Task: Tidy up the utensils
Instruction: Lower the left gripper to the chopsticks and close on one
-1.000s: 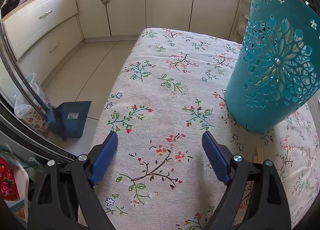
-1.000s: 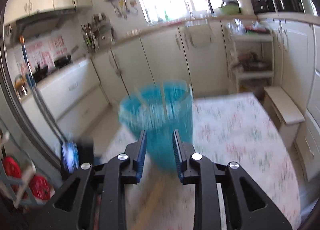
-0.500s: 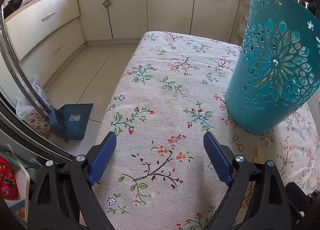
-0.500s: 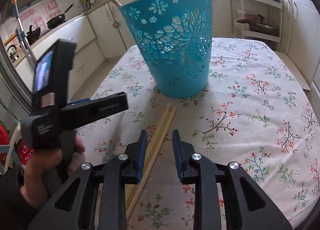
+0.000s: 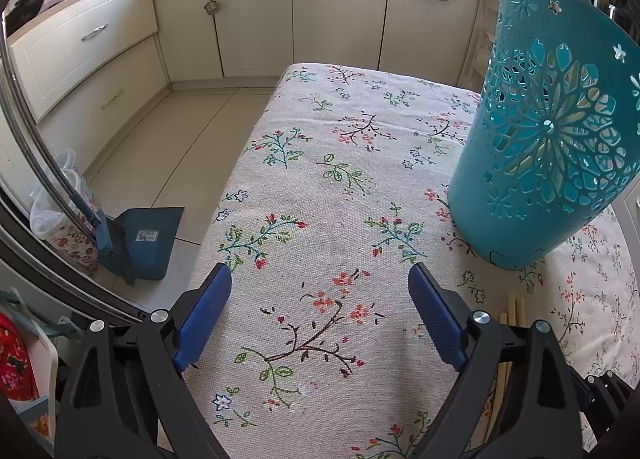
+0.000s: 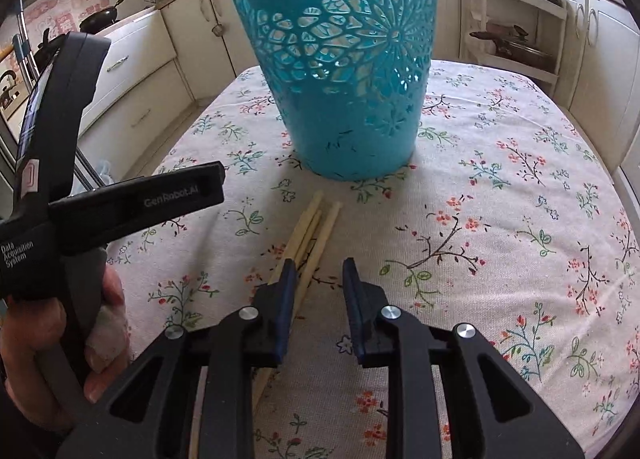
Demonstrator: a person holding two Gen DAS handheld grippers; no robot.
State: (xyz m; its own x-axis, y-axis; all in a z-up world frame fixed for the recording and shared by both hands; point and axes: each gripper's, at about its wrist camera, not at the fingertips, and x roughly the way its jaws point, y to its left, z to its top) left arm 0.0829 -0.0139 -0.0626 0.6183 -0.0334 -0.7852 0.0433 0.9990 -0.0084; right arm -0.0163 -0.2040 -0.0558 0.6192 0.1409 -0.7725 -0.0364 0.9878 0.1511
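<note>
A teal perforated basket [image 6: 348,71] stands upright on the flowered tablecloth [image 6: 500,227]; it also shows in the left wrist view [image 5: 548,139] at the right. Three pale wooden chopsticks [image 6: 316,231] lie side by side in front of the basket; their tips show in the left wrist view [image 5: 514,309]. My right gripper [image 6: 318,279] is low over the chopsticks, its jaws a little apart with nothing between them. My left gripper [image 5: 320,295] is wide open and empty over the cloth, left of the basket; its body shows in the right wrist view [image 6: 120,203].
The table's left edge [image 5: 224,211] drops to a tiled floor with a blue dustpan [image 5: 140,239]. White cabinets [image 5: 340,7] stand behind the table. A shelf rack [image 6: 516,31] stands at the back right.
My right gripper has dropped lower and moved closer to the chopsticks and the basket. Its jaws have opened slightly. My left gripper has hardly moved.
</note>
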